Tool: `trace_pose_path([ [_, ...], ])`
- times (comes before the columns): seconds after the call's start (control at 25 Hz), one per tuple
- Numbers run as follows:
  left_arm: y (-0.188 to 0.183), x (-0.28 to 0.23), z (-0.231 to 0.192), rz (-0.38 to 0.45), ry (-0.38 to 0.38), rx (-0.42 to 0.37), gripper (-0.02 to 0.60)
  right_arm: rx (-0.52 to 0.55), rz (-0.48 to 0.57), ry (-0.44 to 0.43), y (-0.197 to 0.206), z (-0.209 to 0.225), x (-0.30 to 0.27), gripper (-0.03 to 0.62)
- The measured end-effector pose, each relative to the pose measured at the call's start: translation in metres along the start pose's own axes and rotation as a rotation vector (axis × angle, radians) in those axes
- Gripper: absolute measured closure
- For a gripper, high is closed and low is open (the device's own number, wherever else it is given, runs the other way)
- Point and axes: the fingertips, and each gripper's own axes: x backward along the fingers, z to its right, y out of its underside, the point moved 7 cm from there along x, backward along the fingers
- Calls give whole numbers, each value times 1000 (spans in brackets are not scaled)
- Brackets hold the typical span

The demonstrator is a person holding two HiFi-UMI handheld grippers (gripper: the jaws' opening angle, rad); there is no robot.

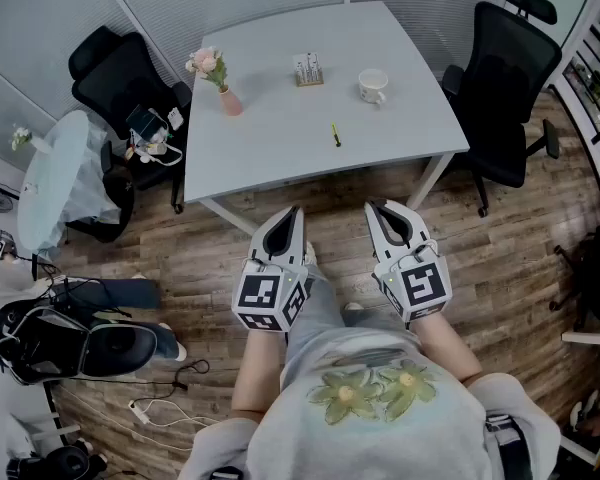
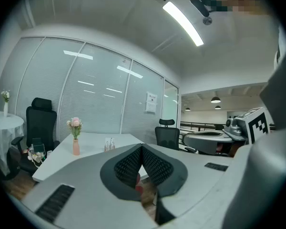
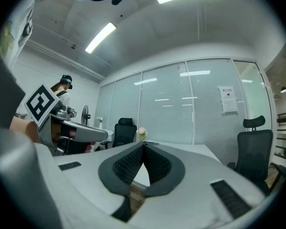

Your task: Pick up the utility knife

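Head view: the utility knife [image 1: 336,135], a small yellow-green sliver, is seen lying flat on the grey table [image 1: 280,158], near the table's front edge and somewhat to the right of its middle. From the knife, a white cup [image 1: 372,85] stands at about 1 o'clock, a small rack [image 1: 308,70] at 11 o'clock and a pink vase of flowers [image 1: 225,93] at 10 o'clock, all well apart from it.

The left gripper [image 1: 293,213] and the right gripper [image 1: 376,209] are held side by side close to the person's body, over the wooden floor and short of the table. The knife lies at roughly 12 o'clock from the gap between them.

In the left gripper view the left gripper's [image 2: 142,148] jaws are seen pressed together at the tips with nothing caught between them. The right gripper's [image 3: 144,147] jaws are closed in the same way in the right gripper view. The knife cannot be made out in either gripper view.

The step in hand is judged to be the very start: the approach has not been made and the knife is untouched. A forward reach over the table edge would be needed, with the chosen tool tipped downward and its jaws spread. As the knife runs from about 12 to 6 o'clock, the jaws would best be brought in from 3 and 9 o'clock, across its narrow width.
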Motion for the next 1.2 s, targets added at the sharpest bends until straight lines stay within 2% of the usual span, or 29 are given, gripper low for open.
trace_pose_path([
  [0.2,-4,-18,-10,1,-8,9,578,7,-4,-4,-2,5,-17,589],
  [0.52,-7,-65,-36,-13,33,11,578,23,-19,62,3,24,-62,588],
  [1.08,-43,-170,-125,-3,83,9,578,39,-10,108,-19,66,-189,587],
  [1.12,-45,-175,-130,-3,88,9,579,38,-7,108,-20,68,-196,583],
  [1.2,-47,-184,-140,-5,98,6,578,33,-1,108,-21,71,-209,528],
])
